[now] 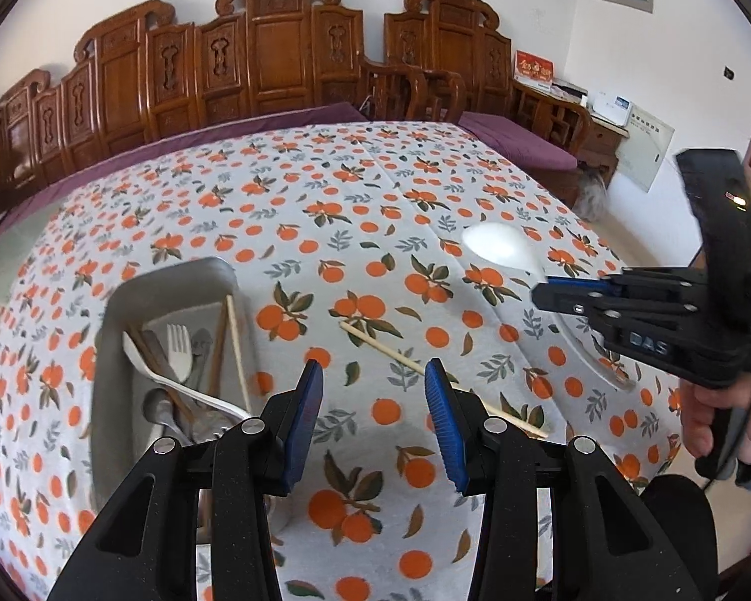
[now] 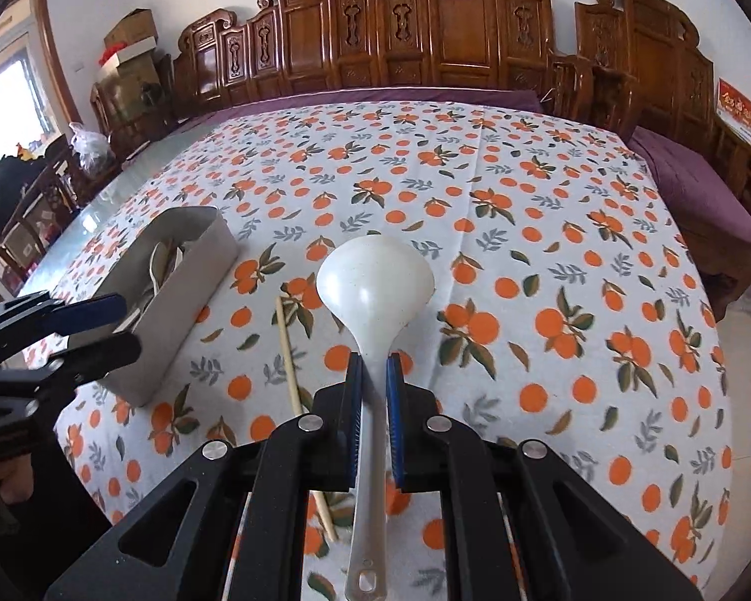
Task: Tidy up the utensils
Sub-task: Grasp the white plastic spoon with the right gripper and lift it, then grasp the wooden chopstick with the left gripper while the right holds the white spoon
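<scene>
A white ladle (image 2: 375, 285) is clamped at its neck by my right gripper (image 2: 374, 365), held above the tablecloth; it also shows in the left wrist view (image 1: 495, 243), with the right gripper (image 1: 550, 293) around its handle. A grey utensil tray (image 1: 170, 310) holds a white fork (image 1: 177, 345), spoons and chopsticks; it also shows in the right wrist view (image 2: 175, 295). One loose chopstick (image 1: 400, 356) lies on the cloth; it also shows in the right wrist view (image 2: 289, 358). My left gripper (image 1: 373, 375) is open and empty above that chopstick, and shows in the right wrist view (image 2: 117, 323).
The table carries an orange-print cloth (image 2: 550, 260). Carved wooden chairs (image 2: 450, 25) line the far side, with purple cushions (image 2: 696, 185). Boxes and bags (image 2: 125, 50) sit at the far left. A hand (image 1: 716, 415) holds the right gripper's handle.
</scene>
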`<state>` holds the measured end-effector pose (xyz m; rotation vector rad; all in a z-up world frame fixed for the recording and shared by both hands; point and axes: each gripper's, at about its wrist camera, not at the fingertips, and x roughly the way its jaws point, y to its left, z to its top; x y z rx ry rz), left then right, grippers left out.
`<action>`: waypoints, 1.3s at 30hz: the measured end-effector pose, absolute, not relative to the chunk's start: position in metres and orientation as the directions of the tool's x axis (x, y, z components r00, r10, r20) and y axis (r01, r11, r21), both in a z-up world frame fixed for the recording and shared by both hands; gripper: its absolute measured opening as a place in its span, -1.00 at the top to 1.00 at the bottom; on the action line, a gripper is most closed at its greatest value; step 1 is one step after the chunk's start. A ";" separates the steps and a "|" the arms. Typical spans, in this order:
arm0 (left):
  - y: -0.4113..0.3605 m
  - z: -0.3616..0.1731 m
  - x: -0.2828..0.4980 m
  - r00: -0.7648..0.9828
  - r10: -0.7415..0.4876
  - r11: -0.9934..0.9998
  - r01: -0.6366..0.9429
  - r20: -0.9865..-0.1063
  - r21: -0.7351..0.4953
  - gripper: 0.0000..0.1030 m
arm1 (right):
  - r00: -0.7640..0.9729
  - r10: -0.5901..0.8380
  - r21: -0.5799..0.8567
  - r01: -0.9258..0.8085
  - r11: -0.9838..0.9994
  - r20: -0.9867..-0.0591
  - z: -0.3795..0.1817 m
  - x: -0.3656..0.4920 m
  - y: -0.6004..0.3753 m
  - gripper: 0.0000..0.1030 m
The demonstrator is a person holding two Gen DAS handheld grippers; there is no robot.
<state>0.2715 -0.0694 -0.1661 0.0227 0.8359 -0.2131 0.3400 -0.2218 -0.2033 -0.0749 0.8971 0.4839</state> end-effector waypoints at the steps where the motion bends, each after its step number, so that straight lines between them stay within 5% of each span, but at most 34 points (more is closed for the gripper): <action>1: -0.073 -0.169 0.274 0.644 -0.177 0.978 0.198 -0.744 -0.061 0.22 | 0.527 0.370 0.132 -0.434 0.891 -0.765 -0.204 0.338 -0.224 0.79; 34: -0.124 -0.245 0.338 0.493 -0.074 0.987 0.158 -0.867 0.005 0.22 | 0.518 0.372 0.176 -0.388 0.905 -0.770 -0.219 0.334 -0.249 0.78; 39: -0.118 -0.244 0.332 0.495 -0.075 0.988 0.155 -0.866 0.003 0.51 | 0.518 0.374 0.171 -0.397 0.902 -0.769 -0.218 0.331 -0.245 0.78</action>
